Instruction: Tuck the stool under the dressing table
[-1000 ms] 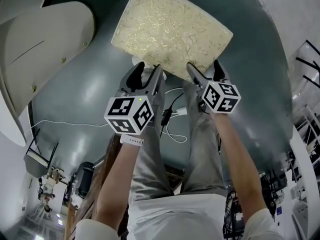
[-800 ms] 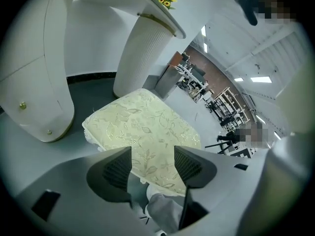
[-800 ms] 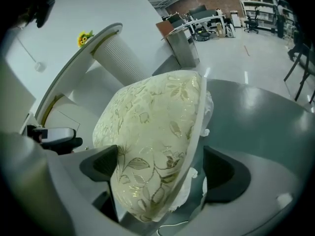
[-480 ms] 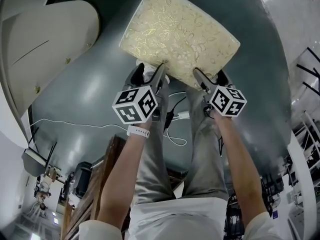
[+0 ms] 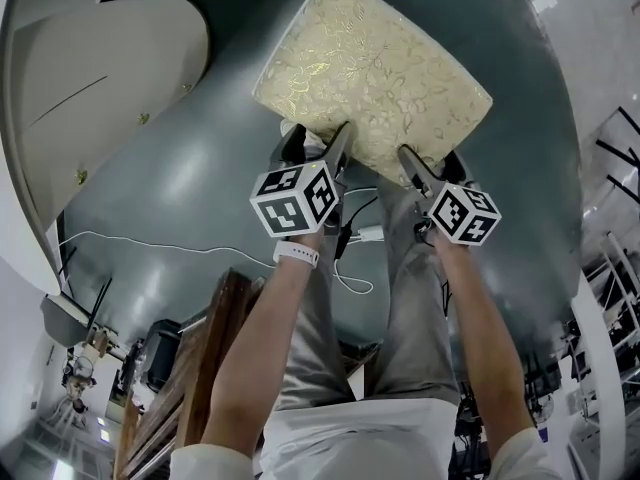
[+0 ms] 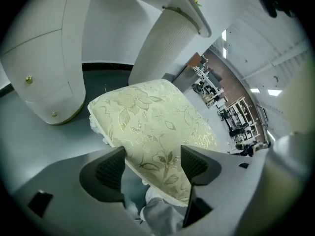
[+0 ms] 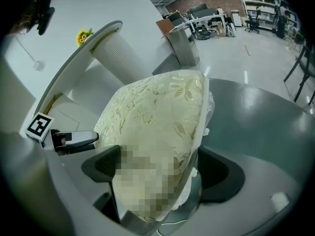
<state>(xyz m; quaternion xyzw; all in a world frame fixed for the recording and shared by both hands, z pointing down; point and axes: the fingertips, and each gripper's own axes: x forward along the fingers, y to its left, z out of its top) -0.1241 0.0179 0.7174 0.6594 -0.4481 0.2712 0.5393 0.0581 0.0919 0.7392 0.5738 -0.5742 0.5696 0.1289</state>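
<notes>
Left fingers [image 6: 107,168] opening astride stool [image 6: 152,117] edge.

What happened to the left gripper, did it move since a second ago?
Yes. Against the white plug, the left gripper moved up the head view onto the edge of the stool, jaws opening around it.

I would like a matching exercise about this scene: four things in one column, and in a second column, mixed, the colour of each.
Things:
1. stool seat
2. dressing table
3. floor
4. flower

Colours:
a. glossy grey-green
b. yellow
c. cream with a gold leaf pattern
d. white with small gold knobs

Pairs: 1-c, 2-d, 3-a, 4-b
</notes>
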